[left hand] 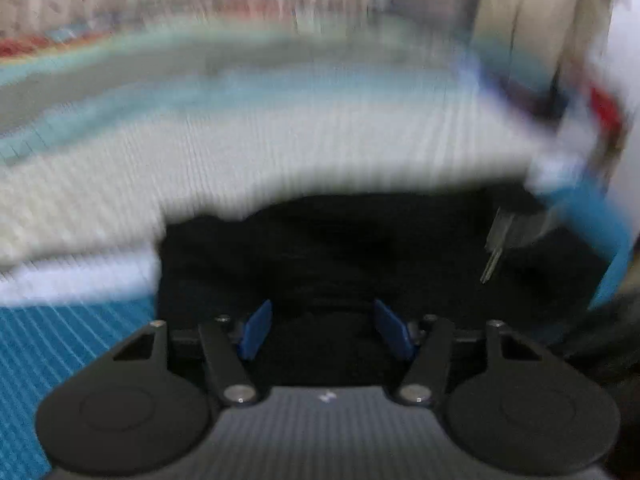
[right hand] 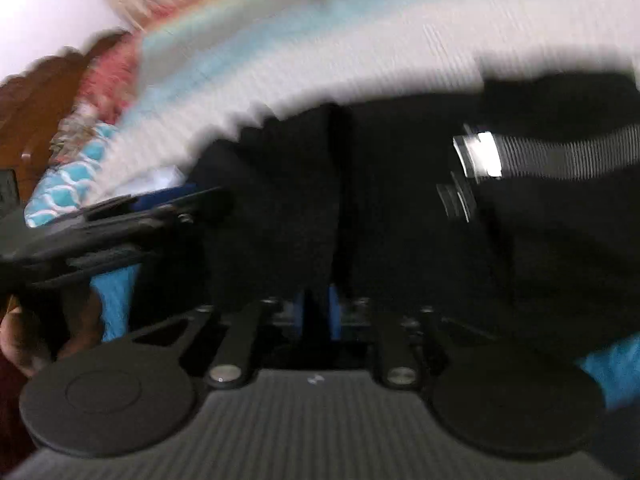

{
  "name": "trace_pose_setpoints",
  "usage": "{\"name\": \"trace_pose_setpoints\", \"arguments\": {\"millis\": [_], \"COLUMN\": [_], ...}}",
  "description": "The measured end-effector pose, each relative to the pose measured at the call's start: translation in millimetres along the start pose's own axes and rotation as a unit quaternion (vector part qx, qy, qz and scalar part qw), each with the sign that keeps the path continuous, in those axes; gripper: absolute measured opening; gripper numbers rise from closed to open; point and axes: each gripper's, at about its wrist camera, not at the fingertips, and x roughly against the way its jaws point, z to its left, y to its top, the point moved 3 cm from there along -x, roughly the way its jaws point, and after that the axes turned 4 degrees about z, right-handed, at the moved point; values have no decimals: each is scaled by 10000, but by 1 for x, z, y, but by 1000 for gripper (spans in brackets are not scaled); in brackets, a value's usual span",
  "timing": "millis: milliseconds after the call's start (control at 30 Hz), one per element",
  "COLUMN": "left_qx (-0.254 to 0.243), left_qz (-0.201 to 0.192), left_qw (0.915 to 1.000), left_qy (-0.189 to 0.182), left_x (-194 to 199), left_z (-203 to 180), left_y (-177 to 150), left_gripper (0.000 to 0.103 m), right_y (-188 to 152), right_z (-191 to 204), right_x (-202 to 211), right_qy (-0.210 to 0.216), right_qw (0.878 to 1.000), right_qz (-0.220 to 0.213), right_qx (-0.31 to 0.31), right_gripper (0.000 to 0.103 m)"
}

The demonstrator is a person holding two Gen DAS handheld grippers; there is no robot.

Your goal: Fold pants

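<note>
Black pants (left hand: 340, 248) lie on a blue and white striped bedspread (left hand: 280, 148); both views are blurred by motion. My left gripper (left hand: 326, 328) is open, its blue pads (left hand: 256, 330) spread just above the black cloth, with nothing between them. In the right wrist view the pants (right hand: 400, 208) fill the middle, with a grey belt and its shiny buckle (right hand: 478, 154) at the right. My right gripper (right hand: 320, 314) is shut on a fold of the black cloth. The left gripper (right hand: 120, 220) shows at the left, held by a hand.
A metal buckle (left hand: 498, 240) lies on the pants in the left wrist view. Curtains (left hand: 532, 20) hang behind the bed. A patterned pillow (right hand: 76, 176) and a wooden headboard (right hand: 48, 92) sit at the left of the right wrist view.
</note>
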Motion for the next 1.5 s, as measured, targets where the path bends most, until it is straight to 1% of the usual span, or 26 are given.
{"name": "trace_pose_setpoints", "arguments": {"millis": [33,67,133,167,200,233,300,400,500,633,700,733,767,800,833,867,967,1000,1033,1100,1200,1233,1267,1300,1400,1500], "left_qx": [-108,-167,22,129,220,294,293,95,-43,-200,-574,-657,-621,-475,-213,60,416,376,293,29,-519,-549,-562,-608,-419,503], "left_qz": [-240,-291,-87,-126,-294,-626,-1049,-1014,-465,473,307,405,524,623,567,317,-233,-230,-141,170,716,957,1196,1393,1006,502], "left_qw": [9996,9993,9999,9996,9986,9964,9922,9932,9974,9987,9974,9960,9956,9964,9982,9991,9947,9929,9914,9886,9864,9842,9807,9771,9799,9776], "left_qy": [134,144,-50,-238,-384,-488,-609,-557,-542,-17,311,454,469,320,7,-269,-909,-1106,-1265,-1498,-1388,-1386,-1439,-1491,-1673,-1980], "left_x": [-3,1,13,24,37,52,68,53,10,-65,-67,-65,-60,-50,-34,-13,29,35,36,29,3,-9,-18,-23,-2,35], "left_z": [-3,-5,-2,1,2,1,-5,-21,-36,-47,-60,-66,-69,-69,-69,-69,-88,-100,-115,-146,-185,-187,-189,-188,-157,-87], "left_y": [-6,-7,1,7,13,23,42,67,83,73,70,72,76,83,93,105,143,151,159,169,170,167,161,156,149,140], "left_gripper": [65,65,61,61,62,65,66,63,44,44,44,43,41,39,39,39,61,78,87,88,91,80,64,33,24,24], "right_y": [2,5,13,15,17,18,20,15,7,0,-4,-6,-5,-5,-5,-6,-5,-4,-4,-1,6,4,4,4,5,7], "right_z": [-10,-19,-37,-51,-66,-84,-118,-167,-182,-186,-186,-174,-169,-161,-157,-147,-113,-102,-91,-70,-38,-33,-25,-16,-3,16], "right_x": [8,21,59,78,96,113,131,143,139,114,101,104,103,105,110,116,129,132,133,130,121,117,116,115,108,110], "right_qy": [196,302,311,186,-39,-352,-742,-1019,-943,-946,-877,-796,-684,-690,-744,-722,-575,-486,-378,-337,-503,-510,-507,-494,-491,148], "right_qw": [9996,9988,9942,9890,9818,9724,9604,9449,9384,9401,9428,9457,9528,9576,9582,9592,9620,9637,9658,9675,9675,9675,9674,9672,9656,9630], "right_qz": [-51,-243,-965,-1402,-1823,-2215,-2525,-2670,-2697,-2513,-2402,-2384,-2266,-2165,-2205,-2284,-2485,-2498,-2492,-2496,-2444,-2417,-2387,-2355,-2294,-2335], "right_qx": [-196,-304,-365,-428,-522,-643,-913,-1596,-1943,-2100,-2138,-2063,-1901,-1772,-1667,-1505,-976,-807,-611,-208,397,537,675,812,1120,1340], "right_gripper": [21,22,39,54,60,60,61,62,62,64,63,57,24,18,18,18,18,18,18,18,18,18,18,18,18,18]}}
